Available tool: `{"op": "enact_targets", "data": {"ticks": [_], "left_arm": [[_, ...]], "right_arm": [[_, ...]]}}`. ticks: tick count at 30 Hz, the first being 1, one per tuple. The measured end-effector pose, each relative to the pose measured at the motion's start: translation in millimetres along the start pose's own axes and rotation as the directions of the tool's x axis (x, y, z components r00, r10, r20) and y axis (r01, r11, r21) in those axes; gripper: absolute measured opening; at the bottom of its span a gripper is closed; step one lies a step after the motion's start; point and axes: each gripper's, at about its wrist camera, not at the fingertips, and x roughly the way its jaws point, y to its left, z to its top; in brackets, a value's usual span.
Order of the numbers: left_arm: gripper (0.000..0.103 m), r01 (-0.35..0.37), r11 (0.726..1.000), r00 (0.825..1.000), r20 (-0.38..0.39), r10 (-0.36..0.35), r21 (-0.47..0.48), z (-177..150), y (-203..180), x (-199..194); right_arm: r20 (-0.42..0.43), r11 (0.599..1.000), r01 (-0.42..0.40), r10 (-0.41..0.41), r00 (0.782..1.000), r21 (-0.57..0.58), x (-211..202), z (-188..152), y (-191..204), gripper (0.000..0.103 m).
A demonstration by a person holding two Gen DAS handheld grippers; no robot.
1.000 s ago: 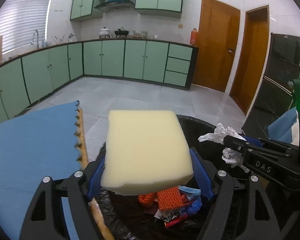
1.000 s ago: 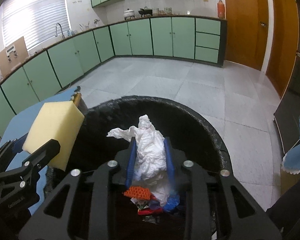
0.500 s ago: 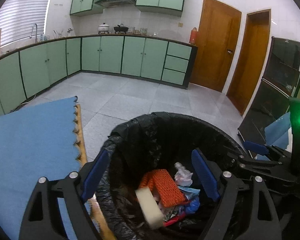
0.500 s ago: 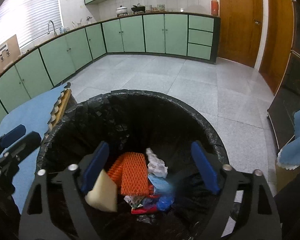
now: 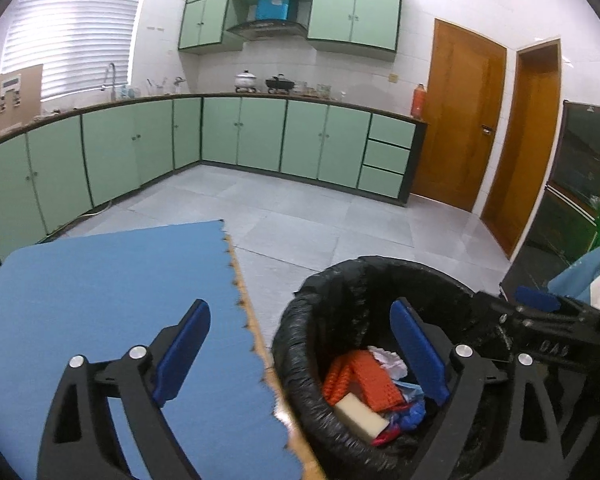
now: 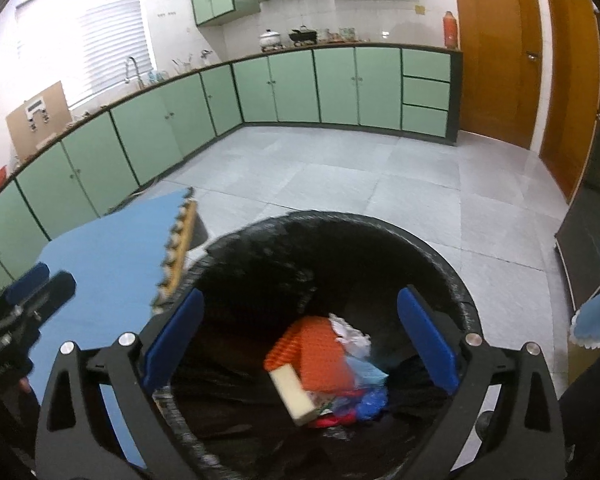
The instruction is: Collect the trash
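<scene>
I am opening both left tongs [image 5: 300, 354] and right tongs [image 6: 300, 340], empty, above the bin [image 6: 456, 276]; sponge [image 6: 294, 394] and tissue [image 6: 350, 332] are lying inside.

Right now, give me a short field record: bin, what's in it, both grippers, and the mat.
bin: black-lined trash bin, on the floor beside the mat
contents: yellow sponge, orange mesh pad, white crumpled paper, blue and red wrappers
left gripper: fingers opening, nothing between them
right gripper: fingers opening, nothing between them, over the bin
mat: blue foam mat, nothing on the visible part
</scene>
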Motion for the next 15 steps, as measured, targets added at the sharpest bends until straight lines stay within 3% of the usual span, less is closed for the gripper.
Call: {"op": "enact_targets", "data": {"ticks": [5, 15], "left_arm": [[0.097, -0.037, 0.999, 0.999, 0.014, 0.037, -0.017, 1.1, 10.6, -31.2], [0.097, -0.083, 0.996, 0.996, 0.036, 0.084, -0.021, 5.2, 15.0, -79.5]], "right_arm": [[0.029, 0.998, -0.036, 0.037, 0.999, -0.044, -29.8, 8.6, 23.5, 0.097], [0.075, 0.993, -0.081, 0.088, 0.993, -0.09, -81.2, 12.8, 50.1, 0.098]]}}
